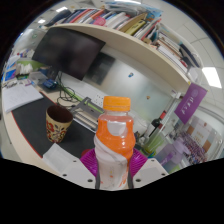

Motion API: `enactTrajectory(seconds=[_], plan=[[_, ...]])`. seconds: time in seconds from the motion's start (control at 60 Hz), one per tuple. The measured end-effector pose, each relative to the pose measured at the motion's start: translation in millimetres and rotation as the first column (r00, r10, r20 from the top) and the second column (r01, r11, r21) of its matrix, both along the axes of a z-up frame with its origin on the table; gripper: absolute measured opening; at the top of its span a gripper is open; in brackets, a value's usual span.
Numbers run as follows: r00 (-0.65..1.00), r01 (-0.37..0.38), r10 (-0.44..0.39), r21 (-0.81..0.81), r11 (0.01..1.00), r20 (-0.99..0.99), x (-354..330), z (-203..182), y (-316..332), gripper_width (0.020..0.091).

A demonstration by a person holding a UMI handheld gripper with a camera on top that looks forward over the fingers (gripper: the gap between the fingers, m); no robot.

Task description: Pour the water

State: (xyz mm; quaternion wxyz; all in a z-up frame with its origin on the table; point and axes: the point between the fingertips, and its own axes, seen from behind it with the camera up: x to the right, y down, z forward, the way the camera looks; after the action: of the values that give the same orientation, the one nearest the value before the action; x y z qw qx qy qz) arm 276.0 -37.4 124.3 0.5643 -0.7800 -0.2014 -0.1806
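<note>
- The claw [113, 170] is closed on a clear plastic bottle with an orange cap and orange band [114, 140], a magenta pad [90, 160] pressing either side of its lower body.
- The bottle is upright, lifted between the fingers, cap seemingly on.
- A brown patterned mug [58, 122] stands on the white desk [25, 105], ahead and to the left; its contents cannot be seen.
- Judgement: uncap first, then carry the neck over the mug's rim and tilt slowly, keeping the grip firm so the bottle does not slip.
</note>
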Motion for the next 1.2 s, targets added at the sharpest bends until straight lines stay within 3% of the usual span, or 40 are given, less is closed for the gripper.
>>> enactTrajectory(seconds=[0.133,0.317,0.533,0.767,0.967,1.1,1.2], plan=[[0.927,-0.107,0.130,-0.083,0.991,0.351,-4.4,7.9,36.8,0.0369],[0.631,-0.210,0.278,-0.186,0.960,0.724,-25.3,16.2,75.2,0.0370],[0.247,-0.280,0.325,-0.254,0.926,0.913,-56.7,29.8,98.5,0.0373],[-0.020,-0.270,0.311,-0.305,0.913,0.950,-66.2,35.9,112.9,0.0370],[0.032,-0.297,0.344,-0.319,0.900,0.939,-74.2,31.5,109.6,0.0373],[0.401,-0.347,0.412,-0.280,0.895,0.818,-79.2,36.2,89.6,0.0374],[0.669,-0.361,0.400,-0.197,0.912,0.626,-74.5,48.8,74.4,0.0383]])
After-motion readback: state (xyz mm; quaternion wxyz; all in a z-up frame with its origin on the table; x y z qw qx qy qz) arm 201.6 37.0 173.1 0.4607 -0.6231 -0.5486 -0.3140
